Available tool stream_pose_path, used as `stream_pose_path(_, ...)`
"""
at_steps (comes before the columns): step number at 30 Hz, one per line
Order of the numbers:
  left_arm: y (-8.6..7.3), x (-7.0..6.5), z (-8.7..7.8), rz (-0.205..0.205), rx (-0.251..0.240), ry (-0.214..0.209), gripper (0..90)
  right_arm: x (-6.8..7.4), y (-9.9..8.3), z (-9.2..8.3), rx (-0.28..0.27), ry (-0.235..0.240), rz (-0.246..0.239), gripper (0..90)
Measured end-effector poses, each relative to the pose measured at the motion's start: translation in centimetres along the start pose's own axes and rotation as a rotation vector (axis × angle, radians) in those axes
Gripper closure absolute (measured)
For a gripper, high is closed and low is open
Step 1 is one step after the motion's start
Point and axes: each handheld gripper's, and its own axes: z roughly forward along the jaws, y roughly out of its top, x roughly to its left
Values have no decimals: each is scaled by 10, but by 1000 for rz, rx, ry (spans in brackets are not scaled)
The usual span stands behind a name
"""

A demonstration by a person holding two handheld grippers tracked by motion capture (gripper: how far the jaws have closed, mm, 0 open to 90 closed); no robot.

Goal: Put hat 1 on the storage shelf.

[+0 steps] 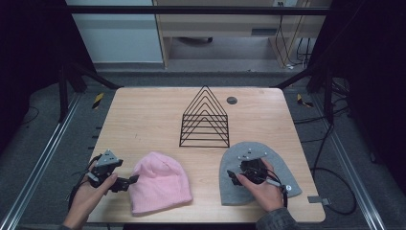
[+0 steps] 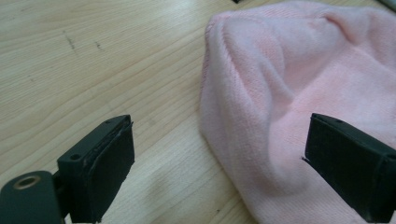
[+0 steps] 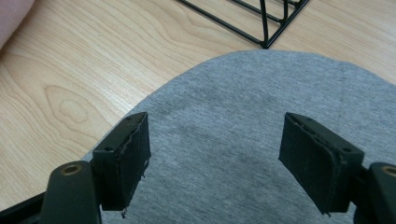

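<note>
We see a soft pink knit beanie (image 1: 160, 184) lying flat on the pale wood-grain counter (image 1: 148, 120), its ribbed dome rumpled, and our left tool (image 1: 125, 182) sits just beside its edge, jaws apart. A smooth grey jersey beanie (image 1: 239, 191) lies rounded at the right; our right tool (image 1: 233, 176) hovers over it, jaws spread wide, gripping nothing. Behind stands a black triangular wire rack (image 1: 205, 118).

Bare table (image 1: 143, 120) left of the wire rack (image 1: 205, 120) looks passable.
</note>
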Motion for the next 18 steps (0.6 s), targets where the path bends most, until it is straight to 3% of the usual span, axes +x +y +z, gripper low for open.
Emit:
stream_pose_path(8,15,-11,3,32,15,-38,93,0,-2,-1,-13,-9,3,259)
stream_pose_path(11,38,-8,7,33,58,-42,100,-2,-2,0,6,-25,28,197)
stream_pose_path(15,54,-2,11,29,91,-27,119,-2,-2,-2,7,-33,41,167)
stream_pose_path(18,65,-3,11,52,101,-23,130,-1,-2,-8,0,-31,38,148)
